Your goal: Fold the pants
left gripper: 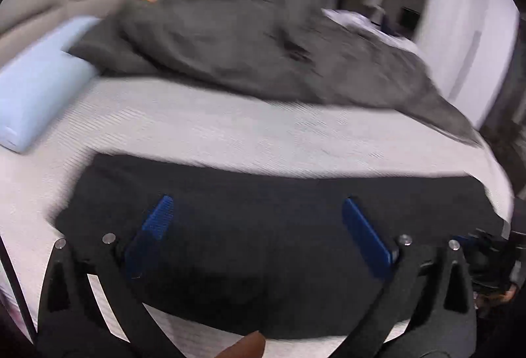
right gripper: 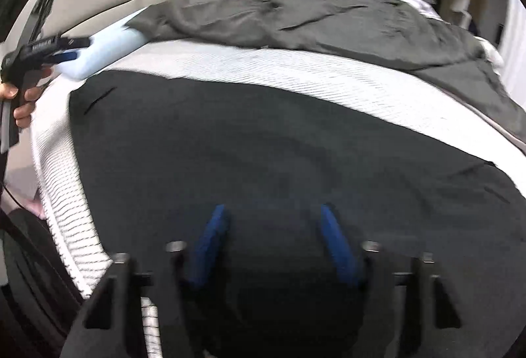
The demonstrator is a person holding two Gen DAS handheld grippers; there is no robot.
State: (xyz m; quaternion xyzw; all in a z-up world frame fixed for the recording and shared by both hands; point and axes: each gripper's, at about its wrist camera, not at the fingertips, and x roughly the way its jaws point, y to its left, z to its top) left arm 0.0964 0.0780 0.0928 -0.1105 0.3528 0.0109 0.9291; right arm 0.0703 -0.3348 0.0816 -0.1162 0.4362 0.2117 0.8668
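Both claws hung over the dark pants (right gripper: 279, 144), which lay flat on the white mattress (left gripper: 230, 131) near its front edge, with the grey duvet (left gripper: 263, 38) heaped behind. My left gripper (left gripper: 256, 226) was spread wide and held nothing. My right gripper (right gripper: 273, 236) stood half apart above the cloth, pinching nothing I could see. I judged the fold needed both claws at matching corners, each biting the full layer of cloth.
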